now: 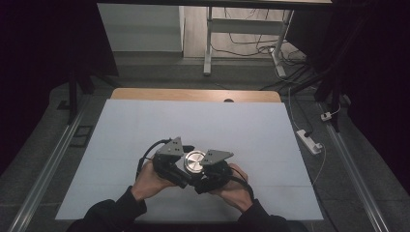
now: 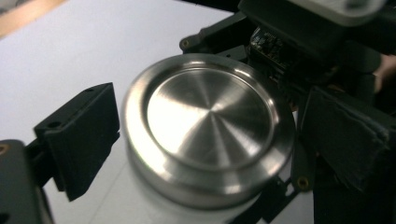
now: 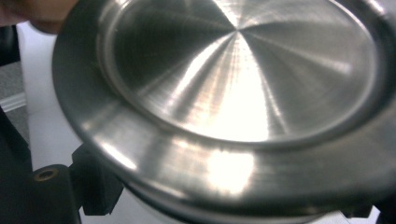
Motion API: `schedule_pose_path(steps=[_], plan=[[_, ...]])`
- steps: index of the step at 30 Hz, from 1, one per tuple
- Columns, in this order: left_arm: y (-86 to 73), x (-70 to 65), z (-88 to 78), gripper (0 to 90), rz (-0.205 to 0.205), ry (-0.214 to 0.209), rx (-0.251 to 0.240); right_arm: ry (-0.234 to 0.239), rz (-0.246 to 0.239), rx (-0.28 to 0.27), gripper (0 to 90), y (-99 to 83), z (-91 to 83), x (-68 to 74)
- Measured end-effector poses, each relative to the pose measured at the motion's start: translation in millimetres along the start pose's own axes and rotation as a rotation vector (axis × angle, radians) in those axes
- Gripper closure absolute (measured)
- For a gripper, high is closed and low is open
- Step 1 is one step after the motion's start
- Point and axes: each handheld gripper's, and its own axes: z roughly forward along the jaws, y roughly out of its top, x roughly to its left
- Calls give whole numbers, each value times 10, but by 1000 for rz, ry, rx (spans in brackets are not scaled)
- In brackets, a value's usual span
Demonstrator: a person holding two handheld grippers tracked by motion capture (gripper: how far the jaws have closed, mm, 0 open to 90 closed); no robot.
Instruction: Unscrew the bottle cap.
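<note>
Dark room all around, cables and a grey desk frame on the floor out back, and then your table [image 1: 145, 125] with its white sheet, bare apart from what you're working on near your edge.

Both hands are in close, left tool [image 1: 175, 166] and right tool [image 1: 209, 173] angled toward each other, with the round steel lid [image 1: 195, 161] sitting between them. From the left gripper view that lid [image 2: 208, 126] caps a white container, and the left tool [image 2: 196, 140] has one black pad near the lid's left side and the other on its right; looks like it's bracketing the rim but there's a sliver of gap on the left, so I can't tell if it's actually clamped. The right tool's own view has the lid [image 3: 233, 93] huge and very close, jaws mostly hidden under it, so whether it's closed is not something I can call either.

My guess is you're getting a grip on the lid to take it off. If so, seat one tool low on the white body to hold it still, put the other square across the metal rim, squeeze evenly before twisting or lifting, and keep the thing upright, polished steel slips easy
</note>
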Motion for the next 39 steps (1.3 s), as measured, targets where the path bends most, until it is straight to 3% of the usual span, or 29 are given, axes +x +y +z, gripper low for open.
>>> schedule_pose_path(steps=[6,8,10,14,16,20,26,30,39], plan=[[-32,53,-172,55,142,-104,33,92,-46,-9,151,13,-42,2],[-38,41,-165,62,172,-144,54,131,-70,-5,151,21,-31,34],[-37,4,-137,66,205,-148,82,173,-84,-2,151,25,-18,80],[-50,-32,-99,150,226,-201,92,214,-154,17,151,29,-2,154],[-53,-44,-95,185,224,-200,87,217,-157,22,151,31,0,176],[-26,-58,-89,193,187,-127,75,189,-134,14,152,35,-6,146],[25,-79,-84,195,83,-18,5,117,-49,-1,152,29,-17,72],[33,-73,-113,195,59,-15,-11,99,-23,-7,152,19,-8,48],[54,-76,-177,195,65,-18,-12,69,-9,-17,151,12,-27,4]])
